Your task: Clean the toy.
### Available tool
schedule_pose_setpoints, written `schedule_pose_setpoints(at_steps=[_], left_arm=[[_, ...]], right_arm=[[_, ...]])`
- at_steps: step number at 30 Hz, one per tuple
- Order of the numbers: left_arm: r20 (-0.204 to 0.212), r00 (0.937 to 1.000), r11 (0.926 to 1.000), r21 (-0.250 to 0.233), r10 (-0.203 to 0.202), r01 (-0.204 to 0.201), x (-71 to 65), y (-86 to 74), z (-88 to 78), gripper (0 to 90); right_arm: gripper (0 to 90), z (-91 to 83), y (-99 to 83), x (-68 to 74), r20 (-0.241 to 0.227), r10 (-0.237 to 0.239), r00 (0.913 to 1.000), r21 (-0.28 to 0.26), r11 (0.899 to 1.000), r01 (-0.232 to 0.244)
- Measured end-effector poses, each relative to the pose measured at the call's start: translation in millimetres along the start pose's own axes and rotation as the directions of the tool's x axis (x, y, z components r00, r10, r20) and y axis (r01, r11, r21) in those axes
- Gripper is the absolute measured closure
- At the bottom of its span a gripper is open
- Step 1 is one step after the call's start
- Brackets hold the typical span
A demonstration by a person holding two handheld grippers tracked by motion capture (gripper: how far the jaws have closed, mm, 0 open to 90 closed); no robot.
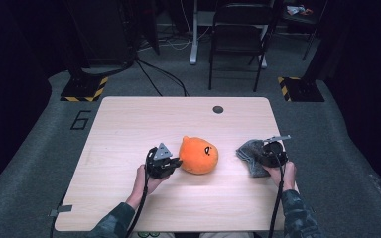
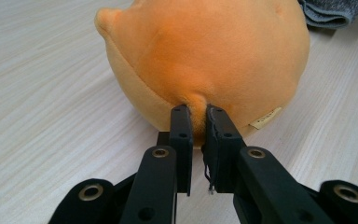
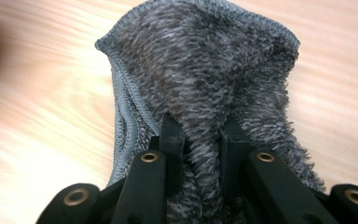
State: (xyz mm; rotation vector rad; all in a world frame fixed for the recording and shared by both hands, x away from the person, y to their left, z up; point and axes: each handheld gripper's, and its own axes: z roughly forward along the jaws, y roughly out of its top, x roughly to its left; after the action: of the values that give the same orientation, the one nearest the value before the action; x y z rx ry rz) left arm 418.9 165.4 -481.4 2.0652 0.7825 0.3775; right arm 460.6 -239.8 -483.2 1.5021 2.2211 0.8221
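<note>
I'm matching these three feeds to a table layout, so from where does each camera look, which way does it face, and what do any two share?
High view: above the person's side, facing forward and down on the table; forearms, left hand-held gripper and right hand-held gripper show.
Left gripper view: rides that gripper, looking along its jaws, pinched on the orange plush toy.
Right gripper view: rides that gripper, looking along its jaws, clamped on the grey cloth.
Shared: the high and left gripper views both show toy and cloth.

On the worktop [image 1: 129,124]: plush toy [image 1: 199,154] at centre, cloth [image 1: 250,153] well apart to its right, chair [image 1: 238,34] behind on the floor.
</note>
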Motion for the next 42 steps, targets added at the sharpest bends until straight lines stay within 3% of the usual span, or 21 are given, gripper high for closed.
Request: schedule_pose_setpoints(at_steps=[13,14,17,19,20,22,23,24,30,32,36,39,40,42], left_arm=[[0.002,1.0000,0.9999,-0.012,0.006,-0.006,-1.7,2.8,-0.8,81.9],[-0.004,1.0000,0.9998,-0.017,0.008,-0.008,-2.4,3.2,-0.4,82.0],[-0.001,1.0000,0.9998,-0.019,0.008,-0.008,-2.9,3.7,-0.3,82.0],[-0.001,1.0000,0.9997,-0.023,0.006,-0.006,-3.6,4.3,-0.3,82.0],[-0.003,1.0000,0.9995,-0.030,0.009,-0.009,-4.2,4.9,0.1,82.0],[0.001,1.0000,0.9994,-0.033,0.008,-0.008,-4.4,5.5,0.1,82.1],[0.001,1.0000,0.9994,-0.033,0.008,-0.008,-4.4,5.5,0.1,82.1],[0.000,1.0000,0.9993,-0.036,0.007,-0.007,-4.8,5.9,0.1,82.0],[0.000,0.9999,0.9991,-0.042,0.010,-0.010,-5.9,7.2,0.1,82.1],[0.005,0.9999,0.9990,-0.044,0.009,-0.009,-6.7,7.7,-0.3,82.1],[0.009,0.9999,0.9992,-0.038,0.010,-0.010,-6.7,8.2,-0.9,82.2],[0.002,0.9999,0.9989,-0.044,0.014,-0.014,-7.7,8.3,-0.5,82.4],[0.004,0.9999,0.9988,-0.049,0.010,-0.009,-9.1,8.7,-0.3,82.5],[0.000,0.9998,0.9985,-0.050,0.021,-0.021,-8.9,9.2,-0.5,82.7]], right_arm=[[75.8,-32.0,29.2,27.7,-0.089,-0.078,0.9930,-0.125,0.990,0.067],[75.8,-37.4,34.5,33.0,-0.119,-0.081,0.9896,-0.138,0.988,0.064],[75.7,-42.7,40.6,41.8,-0.143,-0.091,0.9855,-0.159,0.985,0.068],[75.5,-46.8,46.7,52.8,-0.165,-0.118,0.9792,-0.176,0.980,0.089],[75.4,-48.7,51.8,65.0,-0.178,-0.148,0.9728,-0.183,0.976,0.115],[75.3,-49.5,55.1,76.6,-0.197,-0.173,0.9650,-0.192,0.972,0.135],[75.3,-49.5,55.1,76.6,-0.197,-0.173,0.9650,-0.192,0.972,0.135],[75.2,-49.3,57.8,86.0,-0.209,-0.205,0.9562,-0.195,0.967,0.165],[74.9,-47.7,63.6,105.9,-0.227,-0.239,0.9440,-0.208,0.959,0.193],[74.6,-44.5,67.6,118.0,-0.236,-0.264,0.9352,-0.212,0.953,0.215],[74.1,-37.9,71.1,130.3,-0.244,-0.284,0.9273,-0.206,0.949,0.237],[74.0,-34.7,72.8,135.7,-0.242,-0.290,0.9259,-0.208,0.948,0.242],[74.0,-31.1,74.5,141.9,-0.247,-0.301,0.9211,-0.201,0.946,0.255],[73.9,-28.2,75.3,147.6,-0.245,-0.298,0.9225,-0.200,0.947,0.253]])
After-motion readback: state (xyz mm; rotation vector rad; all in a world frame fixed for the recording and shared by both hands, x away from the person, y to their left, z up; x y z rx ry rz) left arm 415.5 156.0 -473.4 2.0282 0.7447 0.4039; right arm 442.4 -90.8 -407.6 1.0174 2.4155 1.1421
